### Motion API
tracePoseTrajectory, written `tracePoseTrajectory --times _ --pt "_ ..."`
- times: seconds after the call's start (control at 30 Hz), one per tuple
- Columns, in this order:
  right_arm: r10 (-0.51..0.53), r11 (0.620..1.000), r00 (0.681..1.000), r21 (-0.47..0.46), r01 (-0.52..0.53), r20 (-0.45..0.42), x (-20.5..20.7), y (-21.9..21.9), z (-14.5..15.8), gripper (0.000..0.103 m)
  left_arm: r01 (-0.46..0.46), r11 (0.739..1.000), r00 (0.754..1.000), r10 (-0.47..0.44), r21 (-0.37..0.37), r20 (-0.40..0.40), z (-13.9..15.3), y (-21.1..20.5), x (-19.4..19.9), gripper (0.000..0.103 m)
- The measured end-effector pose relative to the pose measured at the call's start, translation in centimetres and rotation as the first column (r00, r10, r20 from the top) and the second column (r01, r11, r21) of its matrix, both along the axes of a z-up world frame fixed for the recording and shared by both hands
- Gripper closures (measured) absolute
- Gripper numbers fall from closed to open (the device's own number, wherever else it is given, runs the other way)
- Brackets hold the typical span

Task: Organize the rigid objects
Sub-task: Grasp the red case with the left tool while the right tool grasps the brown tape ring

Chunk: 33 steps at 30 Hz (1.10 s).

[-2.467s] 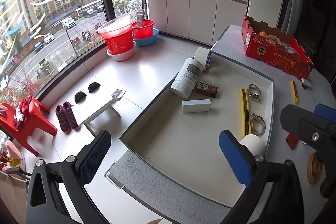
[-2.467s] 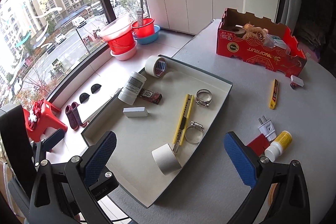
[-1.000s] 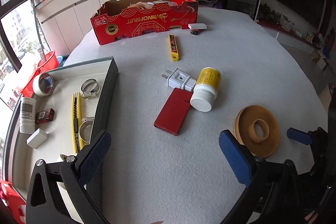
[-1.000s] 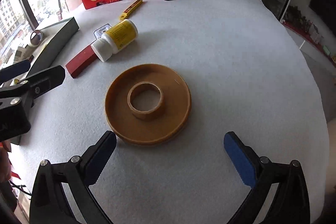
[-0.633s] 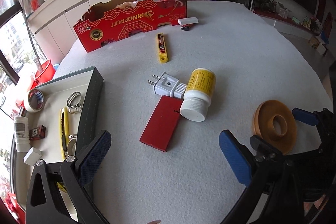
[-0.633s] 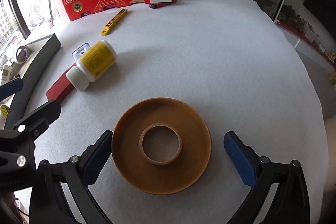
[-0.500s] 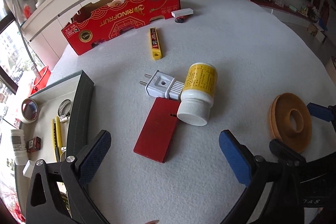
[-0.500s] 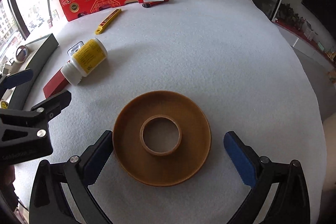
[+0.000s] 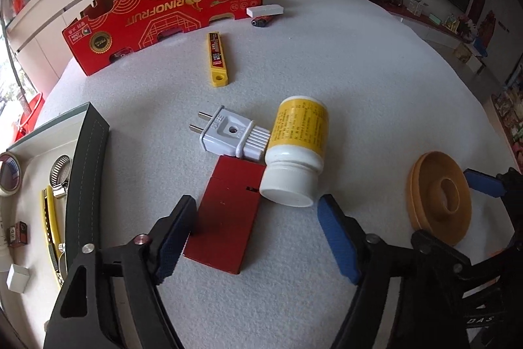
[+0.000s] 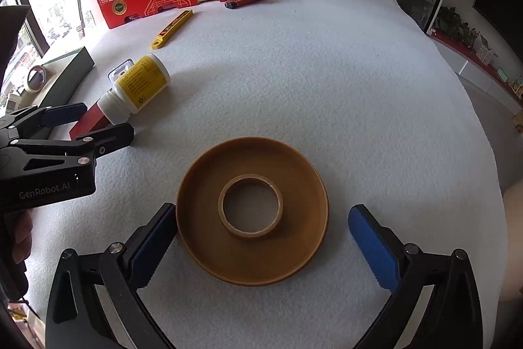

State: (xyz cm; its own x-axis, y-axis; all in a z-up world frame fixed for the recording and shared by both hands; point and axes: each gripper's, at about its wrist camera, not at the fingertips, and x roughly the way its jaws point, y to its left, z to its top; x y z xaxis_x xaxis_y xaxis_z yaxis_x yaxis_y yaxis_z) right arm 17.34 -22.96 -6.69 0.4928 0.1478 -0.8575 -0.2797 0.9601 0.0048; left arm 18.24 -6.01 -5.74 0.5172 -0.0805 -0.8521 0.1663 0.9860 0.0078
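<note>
My left gripper (image 9: 258, 239) is open, its fingers astride the near end of a flat red box (image 9: 228, 215) on the grey felt table. A white bottle with a yellow label (image 9: 295, 152) lies on its side on the box's far right corner, beside a white plug (image 9: 230, 136). My right gripper (image 10: 261, 246) is open around a brown tape reel (image 10: 251, 210); its left pad touches or nearly touches the reel's rim, the right pad stands apart. The reel also shows in the left wrist view (image 9: 439, 201). The left gripper shows in the right wrist view (image 10: 75, 130).
A dark-walled tray (image 9: 86, 165) at the left holds tape, hose clamps, a yellow knife and small boxes. A red cardboard fruit box (image 9: 170, 15) stands at the back. A yellow cutter (image 9: 217, 59), a white block (image 9: 264, 10) and a red lighter (image 9: 261, 21) lie before it.
Both grippers swung from the tray to the table's right side. The left gripper came down over the red box. The right gripper closed in on the tape reel.
</note>
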Motion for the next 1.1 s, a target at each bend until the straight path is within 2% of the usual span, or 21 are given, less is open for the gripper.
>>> tracePoseTrajectory --times 0.07,0.13,0.33,0.43,0.47,0.53,0.6,0.63,0.7,0.93,0.97,1.0,1.03,1.07,1.1 --pt "0.006 1.000 1.000 -0.002 -0.006 0.005 -0.3 0.0 0.1 0.006 0.054 0.999 0.999 -0.054 -0.007 -0.005 0.3 -0.8 -0.8 0.065" --pt "0.023 1.000 1.000 0.000 -0.023 0.012 -0.6 0.2 0.3 0.016 0.069 0.998 0.998 -0.069 0.005 -0.003 0.4 -1.5 -1.8 0.065" --pt "0.053 0.999 0.999 -0.004 -0.053 -0.009 -1.7 0.1 0.5 0.016 0.061 0.998 0.998 -0.061 -0.036 0.011 0.2 -1.7 -6.5 0.065" --pt "0.087 0.996 0.996 -0.009 -0.087 -0.005 -3.3 -0.3 0.3 0.015 0.041 0.999 0.999 -0.041 -0.015 0.030 0.1 -1.8 -8.2 0.065" --pt "0.087 0.996 0.996 -0.004 -0.087 0.002 -3.6 -0.4 0.3 0.012 0.031 0.999 0.999 -0.030 -0.014 0.034 0.1 -1.9 -8.3 0.064" --pt "0.072 0.997 0.997 -0.005 -0.072 -0.008 -3.5 -0.5 -0.1 0.000 0.027 0.999 0.999 -0.026 -0.029 0.023 0.0 -2.2 -7.9 0.047" --pt "0.059 0.998 0.998 0.007 -0.059 -0.003 -3.4 -0.6 -0.1 0.000 0.002 1.000 1.000 -0.002 -0.005 0.029 0.0 -2.4 -7.4 0.040" --pt "0.060 0.998 0.998 0.005 -0.060 -0.005 -3.4 -0.6 0.0 0.000 -0.006 1.000 1.000 0.006 -0.016 0.025 -0.1 -2.2 -7.1 0.037" --pt "0.055 0.998 0.998 0.007 -0.055 0.001 -3.4 -0.7 0.0 0.000 -0.028 0.999 0.999 0.028 -0.020 0.032 -0.3 -1.8 -6.9 0.024" --pt "0.076 0.997 0.997 0.008 -0.077 0.028 -3.6 -1.0 0.0 0.000 -0.059 0.998 0.997 0.060 -0.026 0.054 -0.5 -1.6 -7.2 0.022" --pt "0.068 0.998 0.998 0.007 -0.068 0.016 -3.4 -1.0 0.0 0.001 -0.060 0.998 0.997 0.061 -0.025 0.051 -0.4 -1.6 -7.3 0.024" --pt "0.059 0.998 0.998 0.002 -0.059 0.015 -3.4 -0.9 0.0 0.004 -0.050 0.998 0.997 0.051 -0.026 0.052 -0.3 -1.8 -7.4 0.034" --pt "0.061 0.998 0.998 0.004 -0.061 0.021 -3.6 -0.9 0.1 0.016 -0.030 0.999 0.998 0.031 -0.027 0.056 -0.1 -2.2 -7.6 0.044" --pt "0.071 0.997 0.997 0.000 -0.071 0.034 -3.9 -0.7 0.5 0.016 -0.018 1.000 0.998 0.019 -0.018 0.061 0.1 -2.5 -7.8 0.066" --pt "0.078 0.997 0.997 -0.011 -0.078 0.020 -4.0 -0.5 0.5 0.016 -0.012 1.000 0.999 0.013 -0.020 0.051 0.1 -2.8 -7.9 0.066"
